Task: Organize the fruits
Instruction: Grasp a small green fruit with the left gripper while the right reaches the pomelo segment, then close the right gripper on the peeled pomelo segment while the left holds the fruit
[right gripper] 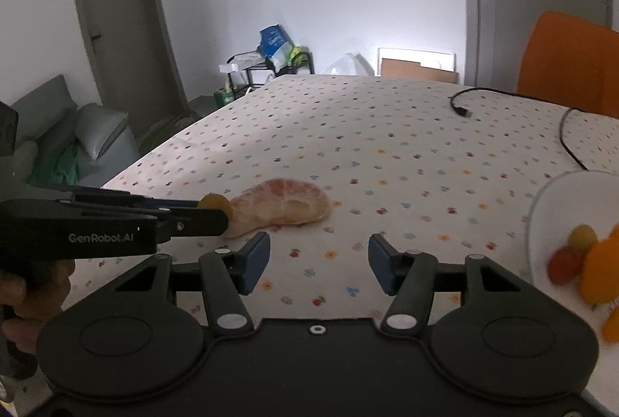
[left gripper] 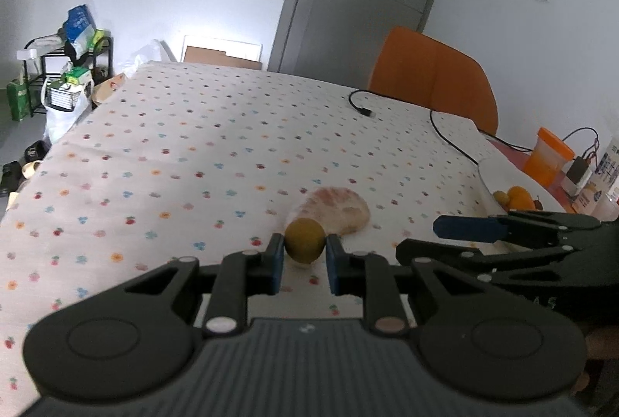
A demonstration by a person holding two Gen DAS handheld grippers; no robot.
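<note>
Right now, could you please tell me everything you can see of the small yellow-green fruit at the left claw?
The small yellow-green fruit is round, matte and olive-yellow, with a slightly pointed lower end. It sits between the blue pads of the left claw, which is shut on it. Just behind lies the pink pomelo segment on the flowered tablecloth. Whether the fruit touches cloth or segment is unclear.

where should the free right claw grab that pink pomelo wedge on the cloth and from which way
Grip the pomelo wedge across its thick middle, fingers on the curved back and the inner edge, coming down from above. It lies flat on the tablecloth, so a side approach would likely scrape cloth. The right claw is open; the left claw, holding the yellow-green fruit, crowds the wedge's near-left tip.
</note>
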